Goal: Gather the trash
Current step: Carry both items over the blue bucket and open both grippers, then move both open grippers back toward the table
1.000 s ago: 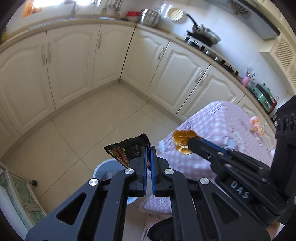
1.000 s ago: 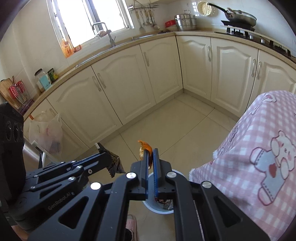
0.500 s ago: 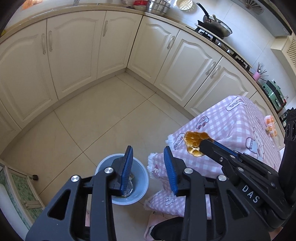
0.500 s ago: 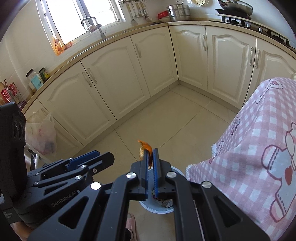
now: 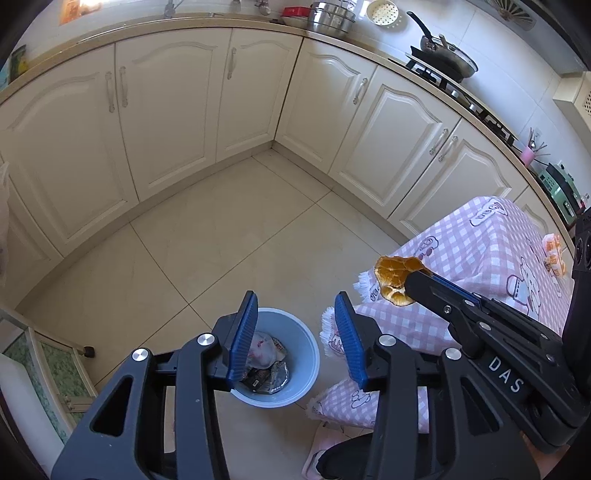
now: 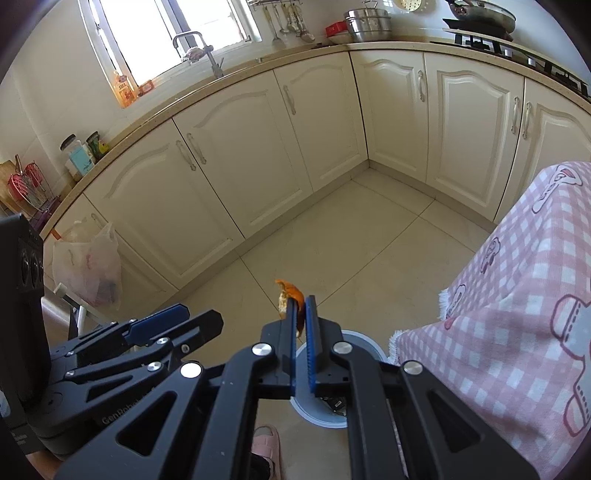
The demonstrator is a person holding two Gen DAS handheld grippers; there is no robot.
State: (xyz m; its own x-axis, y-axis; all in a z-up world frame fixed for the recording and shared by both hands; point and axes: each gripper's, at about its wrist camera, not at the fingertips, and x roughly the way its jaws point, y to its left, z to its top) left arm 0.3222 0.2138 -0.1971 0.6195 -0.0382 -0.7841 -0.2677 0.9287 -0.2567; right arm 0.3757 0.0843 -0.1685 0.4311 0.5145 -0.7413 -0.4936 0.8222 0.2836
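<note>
- The right gripper (image 6: 302, 306) bears the letters "DAS" in white on its black arm in the left wrist view; its jaws are pinched on a piece of orange peel (image 5: 397, 278), which sticks out past the tips over the table's corner.
- The left gripper (image 5: 295, 328) shows part of a name, "GenRobot", on its side in the right wrist view; its blue-padded jaws are opening, with nothing between them.
- Right below the left gripper a pale blue trash bin (image 5: 308, 356) stands on the floor, just beside the table; in it lie a crumpled white wrapper and some dark and silvery packets.
- A pink slipper (image 6: 266, 441) shows at the bottom edge, close to the bin.
- The table (image 5: 491, 258) wears a pink-and-white checked cloth with cartoon figures and a fringed edge.
- The floor (image 5: 229, 229) is of large beige tiles.
- A plastic bag (image 6: 90, 266) hangs by the cabinets at the left; its contents are unclear.
- Cream cabinets (image 5: 170, 110) run round the corner under a counter with a tap, steel pots (image 6: 367, 24), a pan (image 5: 448, 55) on the hob, and jars whose labels cannot be read.
</note>
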